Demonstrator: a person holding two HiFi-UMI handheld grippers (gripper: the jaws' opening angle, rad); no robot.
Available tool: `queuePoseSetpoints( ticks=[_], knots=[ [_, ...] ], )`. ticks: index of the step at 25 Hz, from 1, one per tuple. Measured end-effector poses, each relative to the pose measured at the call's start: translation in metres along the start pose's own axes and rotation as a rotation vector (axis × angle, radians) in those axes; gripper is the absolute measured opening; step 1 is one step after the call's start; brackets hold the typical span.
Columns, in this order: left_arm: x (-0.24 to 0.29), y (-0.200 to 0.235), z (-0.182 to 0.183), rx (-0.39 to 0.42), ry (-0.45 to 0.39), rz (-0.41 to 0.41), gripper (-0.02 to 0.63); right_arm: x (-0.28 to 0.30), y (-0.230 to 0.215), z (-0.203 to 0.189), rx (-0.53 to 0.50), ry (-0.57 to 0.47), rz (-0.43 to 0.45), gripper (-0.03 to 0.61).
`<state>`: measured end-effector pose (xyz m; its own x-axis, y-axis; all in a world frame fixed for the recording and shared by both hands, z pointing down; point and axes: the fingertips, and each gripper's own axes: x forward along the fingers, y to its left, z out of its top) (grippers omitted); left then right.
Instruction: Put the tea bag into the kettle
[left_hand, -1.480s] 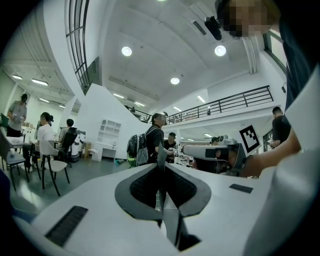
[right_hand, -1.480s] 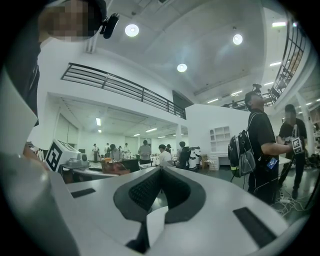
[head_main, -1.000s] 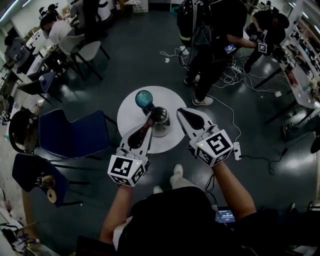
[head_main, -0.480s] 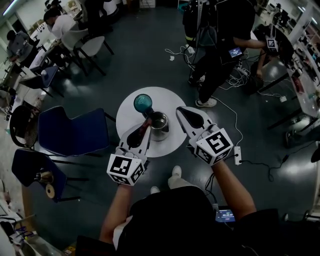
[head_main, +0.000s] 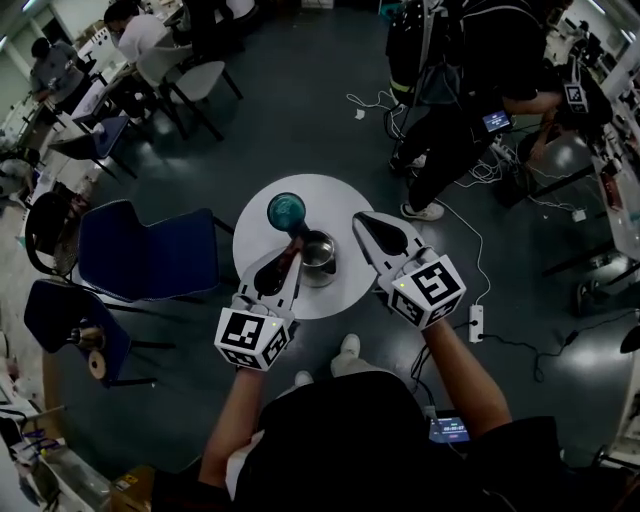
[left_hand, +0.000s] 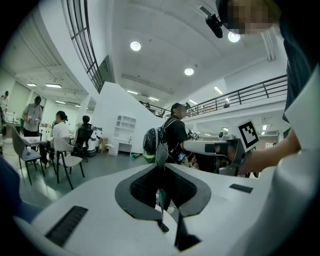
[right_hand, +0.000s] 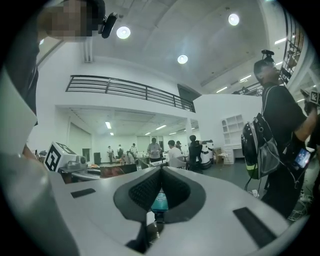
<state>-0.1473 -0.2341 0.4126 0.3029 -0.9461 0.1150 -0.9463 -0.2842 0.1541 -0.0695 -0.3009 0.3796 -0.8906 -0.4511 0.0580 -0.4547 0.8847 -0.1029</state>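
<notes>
- The tea bag shows only as a thin strip pinched between the jaws of the left gripper. The bag's body cannot be made out in any view.
- The left gripper's jaws are clenched, with their dark pads pressed together on that strip. In the head view their tips sit at the 9 o'clock edge of the kettle's mouth.
- The kettle is steel. It stands upright near the middle of the round white tabletop, and its mouth is uncovered.
- A teal round object stands on the tabletop just beside the kettle, at its 11 o'clock.
- The right gripper is at the kettle's 2 o'clock, apart from it. Its jaws are closed tip to tip and hold nothing. Its own view shows the teal object and the kettle's rim through the gap behind the tips.
- The left gripper reaches in from 7 o'clock of the tabletop, the right gripper from 4 o'clock.
- A blue chair stands at the tabletop's 9 o'clock.
- A person in dark clothes stands on the floor at 1 o'clock.
</notes>
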Motion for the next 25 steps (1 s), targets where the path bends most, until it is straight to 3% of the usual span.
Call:
queuePoseSetpoints(
  ticks=[14, 25],
  knots=[
    [0.039, 0.007, -0.003, -0.002, 0.015, 0.143, 0.038, 0.015, -0.046, -0.013, 0.038, 0.019, 0.107, 0.02],
    [0.054, 0.009, -0.015, 0.027, 0.088, 0.137, 0.038, 0.011, -0.067, -0.024, 0.065, 0.031, 0.075, 0.02]
  ],
)
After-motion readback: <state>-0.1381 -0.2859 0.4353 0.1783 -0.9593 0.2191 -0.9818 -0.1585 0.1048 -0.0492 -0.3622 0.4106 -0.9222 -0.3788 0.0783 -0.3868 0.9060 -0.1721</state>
